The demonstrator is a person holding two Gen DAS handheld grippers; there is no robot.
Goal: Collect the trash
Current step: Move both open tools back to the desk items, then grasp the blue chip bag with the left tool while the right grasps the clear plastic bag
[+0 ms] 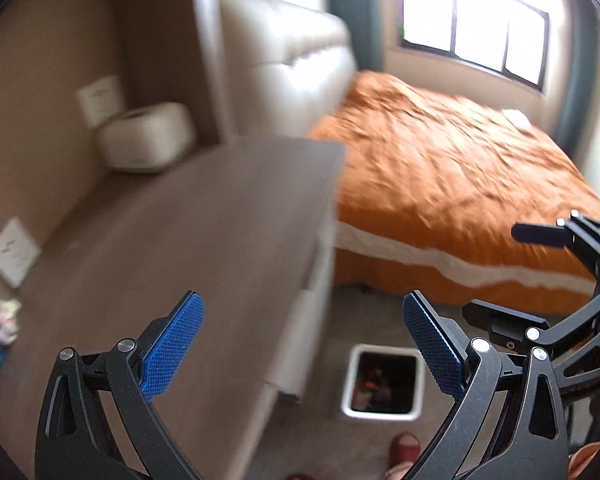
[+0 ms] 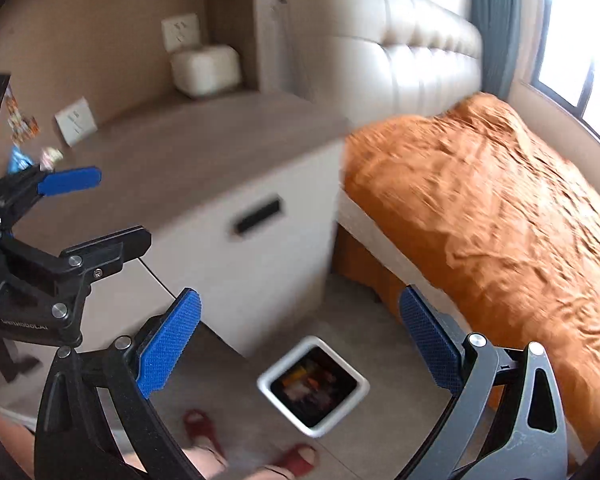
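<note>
A white, square-mouthed trash bin (image 2: 314, 386) with a dark liner stands upright on the grey floor (image 2: 364, 320), near the corner of the bench (image 2: 204, 144) and beside the bed (image 2: 480, 200); blurred orange and pale scraps already lie inside it. At the far back edge of the bench top, near the wall, lie small wrappers: a blue one (image 2: 18, 160), a pale crumpled one (image 2: 52, 156) just beside it, and a colourful printed packet (image 2: 22, 126) behind them.

Bedspread (image 2: 500, 200) orange, white band along edge. Bin (image 2: 358, 390) white rim, dark inside. Gripper pads (image 2: 168, 344) blue, cross-hatched. Headboard (image 2: 412, 60) cream. Slippers (image 2: 296, 460) red.
</note>
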